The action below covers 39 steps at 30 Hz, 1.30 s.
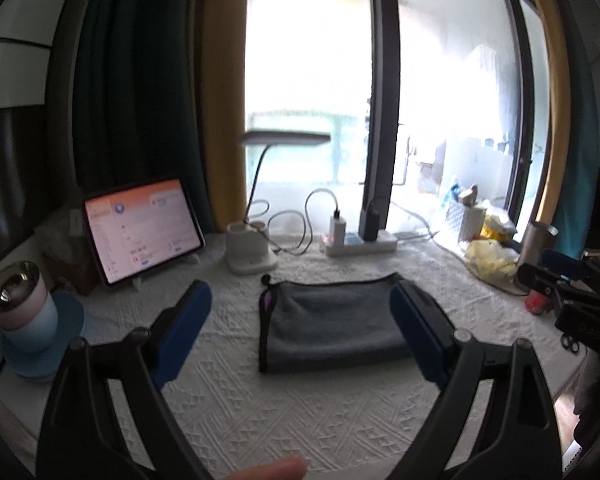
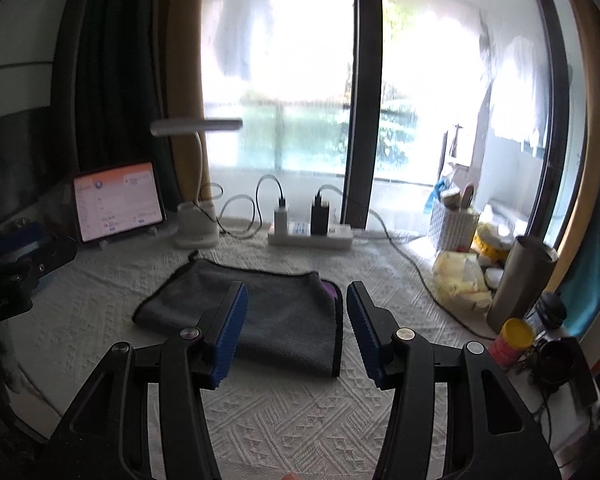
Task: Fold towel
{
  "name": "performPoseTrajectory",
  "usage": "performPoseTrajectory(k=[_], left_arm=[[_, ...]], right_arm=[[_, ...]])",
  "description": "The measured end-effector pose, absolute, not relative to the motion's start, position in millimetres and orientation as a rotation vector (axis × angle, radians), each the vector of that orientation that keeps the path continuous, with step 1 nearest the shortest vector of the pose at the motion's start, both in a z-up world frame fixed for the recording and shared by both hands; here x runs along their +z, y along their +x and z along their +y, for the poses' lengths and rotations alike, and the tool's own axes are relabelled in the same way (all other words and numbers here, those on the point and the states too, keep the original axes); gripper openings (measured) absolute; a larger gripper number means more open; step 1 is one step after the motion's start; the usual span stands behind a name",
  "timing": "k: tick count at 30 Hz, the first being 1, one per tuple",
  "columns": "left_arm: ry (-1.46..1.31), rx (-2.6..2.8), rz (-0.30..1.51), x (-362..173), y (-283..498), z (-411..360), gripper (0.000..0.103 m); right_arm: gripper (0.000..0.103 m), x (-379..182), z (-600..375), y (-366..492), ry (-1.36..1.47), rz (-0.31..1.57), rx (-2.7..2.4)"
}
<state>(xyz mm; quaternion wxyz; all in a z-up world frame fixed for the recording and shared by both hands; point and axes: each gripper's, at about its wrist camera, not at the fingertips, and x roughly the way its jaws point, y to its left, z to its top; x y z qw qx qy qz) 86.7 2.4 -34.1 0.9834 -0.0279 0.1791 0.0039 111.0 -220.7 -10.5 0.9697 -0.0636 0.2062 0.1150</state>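
A grey towel [image 1: 332,320] with a dark hem lies folded flat on the white textured tablecloth [image 1: 260,408]; it also shows in the right wrist view [image 2: 276,312]. My left gripper [image 1: 302,296] is open and empty, held above the table in front of the towel, its blue pads [image 1: 180,332] wide apart. My right gripper [image 2: 296,296] is open and empty, held above the towel's near edge. The right gripper's body shows at the right edge of the left wrist view [image 1: 572,280]; the left gripper's body shows at the left edge of the right wrist view [image 2: 16,264].
A lit tablet [image 1: 140,228] stands at the back left, with a pink-blue tumbler [image 1: 24,312] beside it. A desk lamp [image 1: 252,256] and power strip [image 1: 360,240] with cables are at the back. A white basket [image 2: 452,224], steel tumbler [image 2: 520,280] and yellow-lidded jar [image 2: 512,340] crowd the right side.
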Motion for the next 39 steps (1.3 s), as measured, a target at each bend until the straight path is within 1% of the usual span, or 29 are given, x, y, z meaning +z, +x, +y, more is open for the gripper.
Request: performPoseTrajectory(k=[1,4,7,22,39], left_arm=[[-0.051,0.007,0.345,-30,81,3,0.092],[-0.042,0.028,0.292,-15,64,7,0.092],[-0.039,0.047,0.254,-3,53,13,0.092],[-0.023,0.067,0.184,16,38,12,0.092],[-0.041,0.058,0.156,19,39,16,0.092]], right_arm=[[0.066,-5,-221,105,-0.121,0.396,0.226],[0.076,8,-223,91,-0.105,0.362,0.200],[0.079,20,-227,79,-0.104,0.333,0.177],[0.080,54,-236,56,-0.110,0.257,0.107],[0.080,61,-229,60,-0.114,0.233,0.121]])
